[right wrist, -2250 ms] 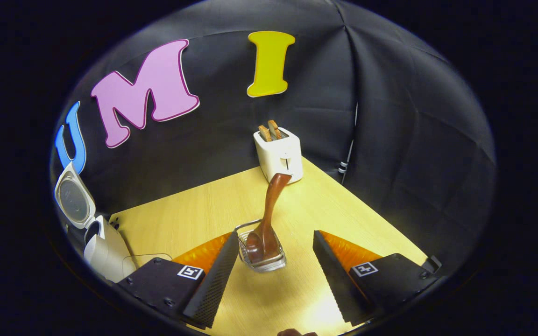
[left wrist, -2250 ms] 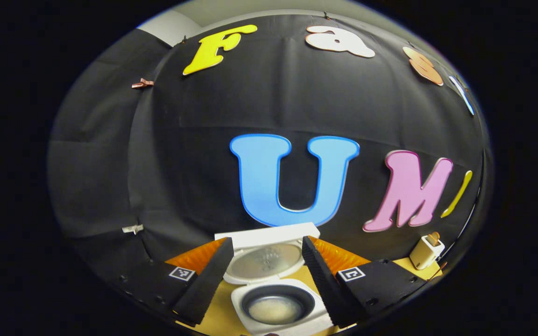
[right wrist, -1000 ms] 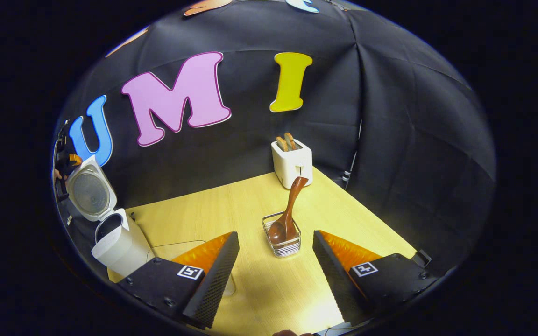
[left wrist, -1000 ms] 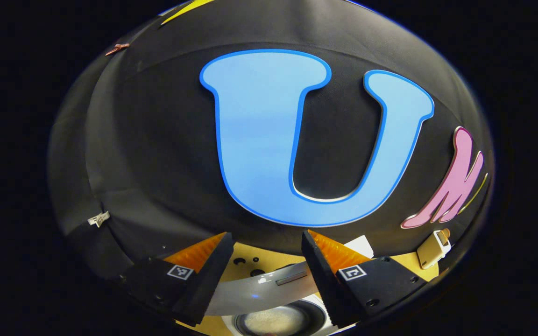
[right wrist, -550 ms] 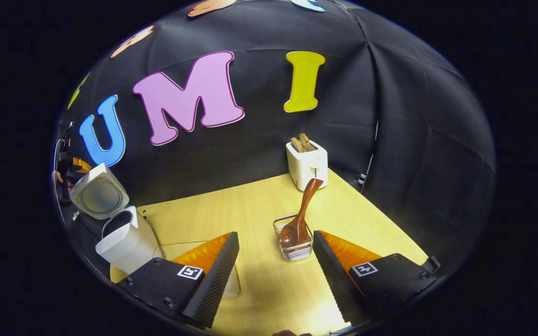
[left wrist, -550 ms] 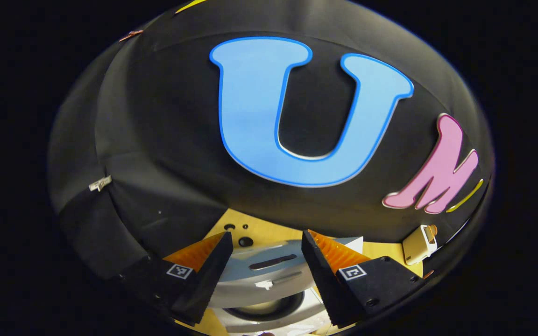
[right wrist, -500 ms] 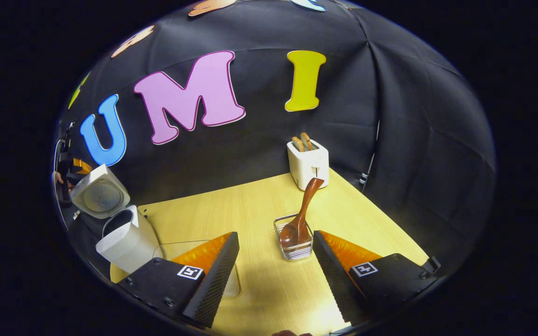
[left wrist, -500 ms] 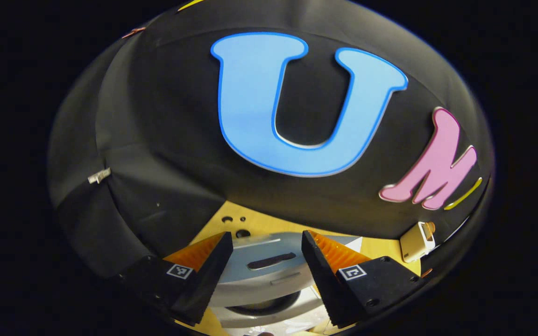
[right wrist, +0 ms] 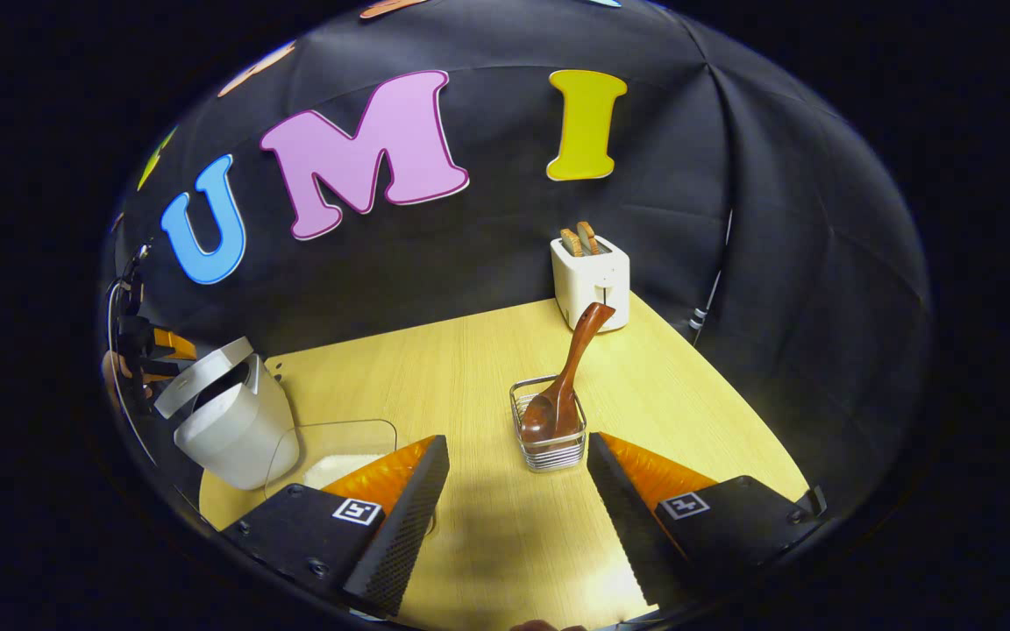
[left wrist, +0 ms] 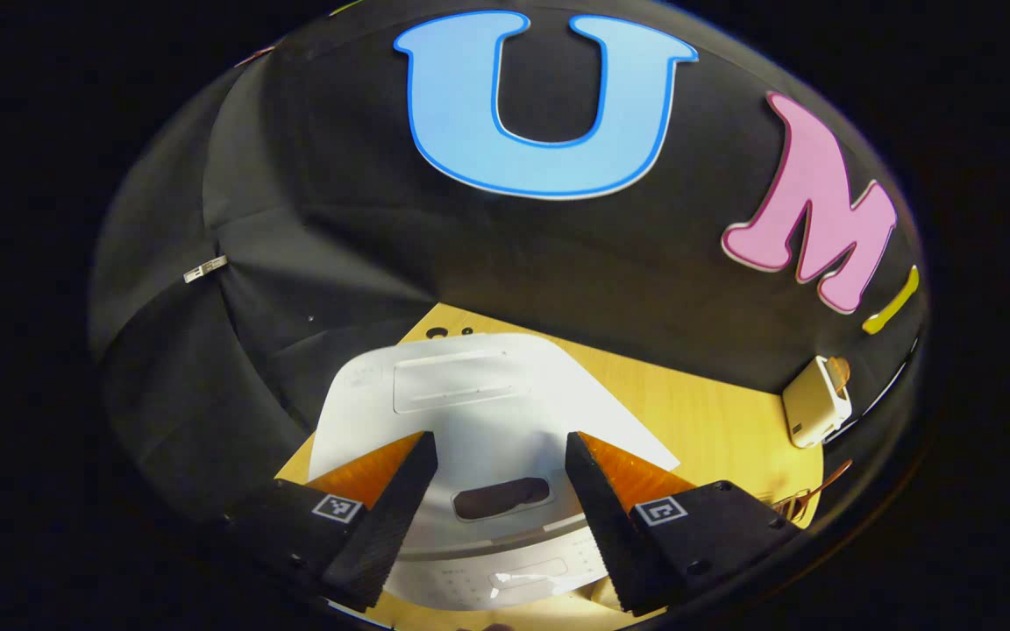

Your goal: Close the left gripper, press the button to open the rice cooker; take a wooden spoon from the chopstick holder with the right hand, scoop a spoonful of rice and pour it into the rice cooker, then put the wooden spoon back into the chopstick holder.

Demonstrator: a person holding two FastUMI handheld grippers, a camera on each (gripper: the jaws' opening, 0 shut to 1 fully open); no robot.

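Your left gripper [left wrist: 501,491] hangs spread over the white rice cooker's lid [left wrist: 487,412], almost shut. Right gripper [right wrist: 518,504] gapes empty; brown wooden spoon [right wrist: 568,377] leans in the wire chopstick holder [right wrist: 547,438]

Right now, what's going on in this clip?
The left gripper, jaws open, hovers just over the white rice cooker's lid, which is nearly down in the right gripper view. The brown wooden spoon stands in the wire chopstick holder on the pale wooden table. The right gripper is open and empty, short of the holder.
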